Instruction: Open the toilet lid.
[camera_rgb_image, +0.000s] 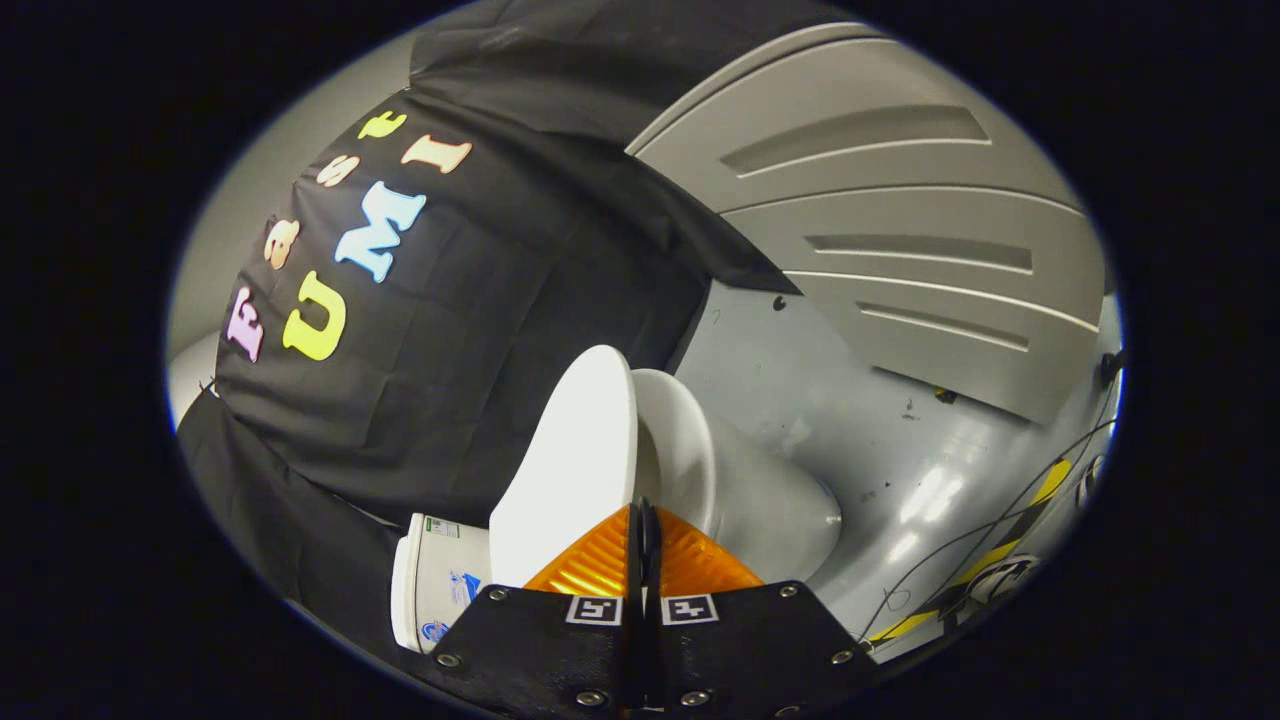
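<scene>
The gripper (644, 540) has its fingers pressed together, nothing between them, just before the raised toilet lid (575, 460) and bowl (770, 500).

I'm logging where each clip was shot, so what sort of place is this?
Likely a mock bathroom in a recording booth: a white toilet with its lid raised, black cloth wall, grey floor with cables. The gripper is shut just before the lid.
</scene>
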